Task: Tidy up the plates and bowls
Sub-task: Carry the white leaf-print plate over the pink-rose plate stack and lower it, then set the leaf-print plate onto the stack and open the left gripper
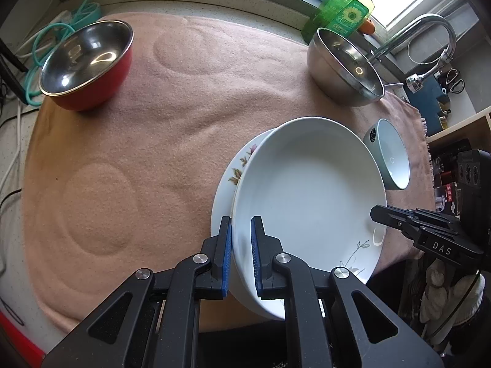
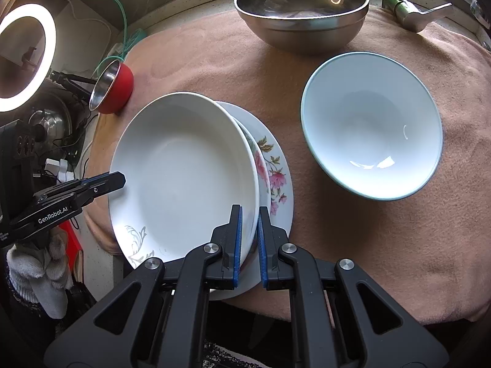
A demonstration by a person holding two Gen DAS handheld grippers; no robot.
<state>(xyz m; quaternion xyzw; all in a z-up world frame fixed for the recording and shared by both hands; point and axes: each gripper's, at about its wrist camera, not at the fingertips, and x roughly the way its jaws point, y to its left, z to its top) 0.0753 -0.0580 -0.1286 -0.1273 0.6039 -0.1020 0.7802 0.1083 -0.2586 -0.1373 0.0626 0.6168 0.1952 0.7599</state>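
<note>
My left gripper (image 1: 241, 251) is clamped on the rim of the white plate (image 1: 307, 190), one blue pad inside the lip and one outside, and my right gripper (image 2: 249, 239) pinches the opposite rim the same way, so I carry the plate between both hands. It hangs tilted just above the floral plate (image 2: 276, 178), which lies flat on the pink cloth (image 1: 138, 153) near the cloth's front edge; I cannot tell whether the two plates touch yet at the low side. I judge this as the moment of stacking: the white plate needs to settle level and centred on the floral one before I let go. It is glazed ceramic, stiff, fairly heavy for a rim pinch, slick under the pads and easy to chip, so I would keep both grips on the lip at opposite sides and lower it gently rather than drop it. The risk is a slide off-centre, since glaze on glaze gives little friction. To the right of the plates, on the cloth, sits the pale blue bowl (image 2: 371, 125), well apart from them. At the back right corner stands the steel bowl (image 2: 302, 9), near the tap (image 1: 429, 40) and the soap bottle (image 1: 343, 9). At the back left corner is the red bowl (image 1: 87, 64), just beside the green cable (image 1: 46, 40). The bowls are not yet nested.
</note>
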